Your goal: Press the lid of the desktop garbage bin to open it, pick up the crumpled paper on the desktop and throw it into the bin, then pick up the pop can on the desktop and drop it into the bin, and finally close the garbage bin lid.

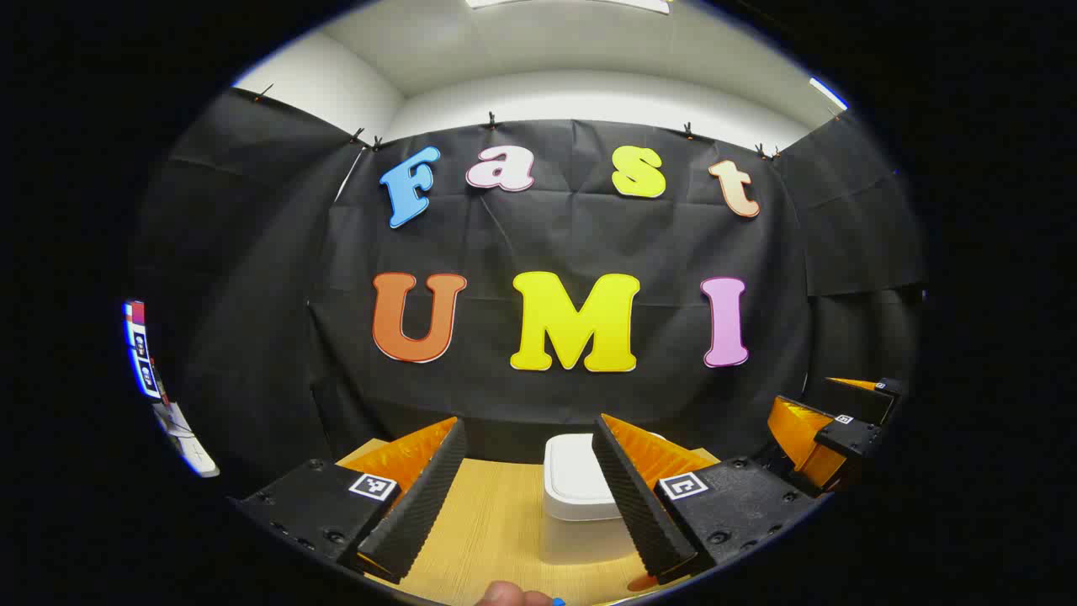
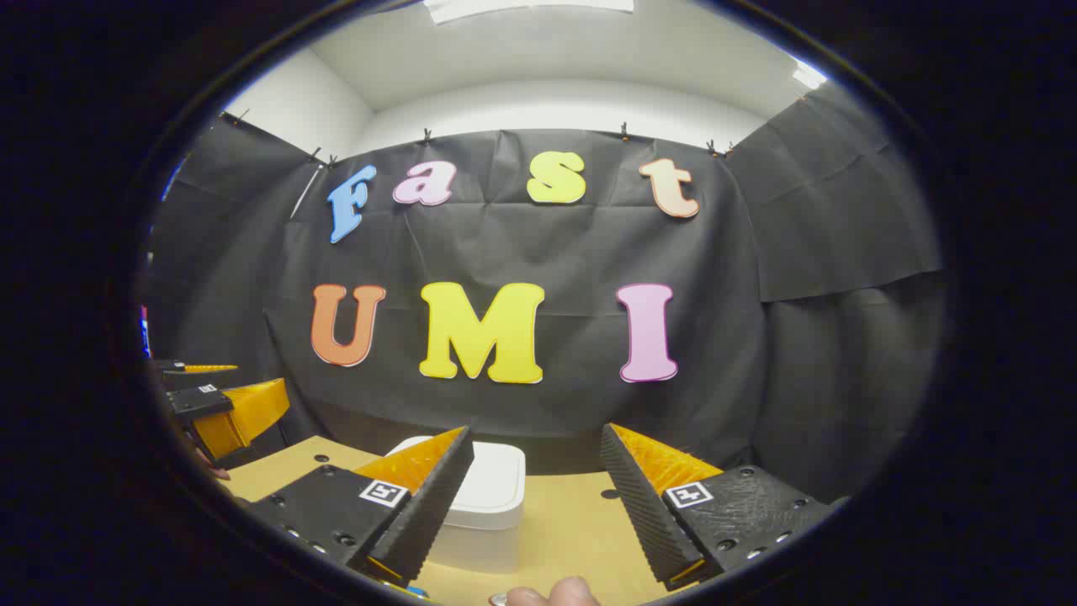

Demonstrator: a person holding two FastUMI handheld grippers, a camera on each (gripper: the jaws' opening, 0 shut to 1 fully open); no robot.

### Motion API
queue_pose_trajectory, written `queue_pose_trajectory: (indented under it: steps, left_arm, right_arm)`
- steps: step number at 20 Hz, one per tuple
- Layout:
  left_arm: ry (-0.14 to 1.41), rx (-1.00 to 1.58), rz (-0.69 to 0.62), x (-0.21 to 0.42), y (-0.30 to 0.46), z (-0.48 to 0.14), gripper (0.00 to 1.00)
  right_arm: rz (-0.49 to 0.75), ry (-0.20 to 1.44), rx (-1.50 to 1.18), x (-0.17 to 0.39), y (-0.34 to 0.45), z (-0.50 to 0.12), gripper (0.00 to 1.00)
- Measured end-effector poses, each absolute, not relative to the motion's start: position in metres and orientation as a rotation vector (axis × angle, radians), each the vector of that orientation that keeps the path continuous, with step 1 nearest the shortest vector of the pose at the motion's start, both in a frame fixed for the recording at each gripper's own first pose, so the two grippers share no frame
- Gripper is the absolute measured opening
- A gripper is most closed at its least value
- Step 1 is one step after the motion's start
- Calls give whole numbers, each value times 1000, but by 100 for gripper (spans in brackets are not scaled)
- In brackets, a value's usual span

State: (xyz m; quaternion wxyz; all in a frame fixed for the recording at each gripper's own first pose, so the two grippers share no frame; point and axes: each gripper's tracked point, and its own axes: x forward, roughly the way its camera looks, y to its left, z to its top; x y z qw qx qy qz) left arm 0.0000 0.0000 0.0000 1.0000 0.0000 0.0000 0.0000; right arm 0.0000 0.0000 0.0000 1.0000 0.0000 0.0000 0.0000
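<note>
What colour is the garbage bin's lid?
White, like the body beneath it. The garbage bin shows best in the left gripper view, lid closed.

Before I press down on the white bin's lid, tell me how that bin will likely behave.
The bin looks like thin white plastic, so probably light; a hard press may shove it across the smooth wooden desktop. Its squat, boxy shape suggests it will slide rather than tip. The lid lies flat and shut, probably stiff under the fingers.

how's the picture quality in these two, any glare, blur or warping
Left gripper view: sharp, fisheye bends the wall; white square-lidded plastic bin evenly lit between the open left tongs. Right gripper view: same warping, bright ceiling light overhead, light wooden desktop clear, right tongs crisp.
</note>
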Motion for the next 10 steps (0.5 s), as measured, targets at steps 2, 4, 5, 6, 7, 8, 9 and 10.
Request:
queue_pose_trajectory:
  steps: [2, 4, 5, 6, 7, 8, 9, 10]
  left_arm:
    - [-1, 5, 0, 1, 0, 0, 97]
    - [1, 7, -2, 1, 0, -1, 97]
    - [2, 10, 0, 1, 0, 0, 97]
    - [2, 12, 0, 2, 0, 0, 97]
    - [2, 13, 0, 2, 0, 0, 97]
    - [2, 16, 0, 2, 0, -1, 97]
    - [-1, 17, -1, 2, 0, 0, 97]
    - [-1, 18, -2, 2, 0, 0, 97]
  right_arm:
    - [3, -1, -1, 0, -1, 1, 95]
    - [-1, -2, -3, 0, -3, 2, 95]
    - [-4, -1, -3, 0, -4, 1, 95]
    - [-4, 1, -1, 0, -4, 1, 95]
    - [-5, 0, -2, 0, -3, 1, 95]
    - [-6, -1, -2, 0, -3, 3, 95]
    - [-6, -4, -2, 0, -3, 3, 95]
    - [-7, -5, -3, 0, -3, 4, 95]
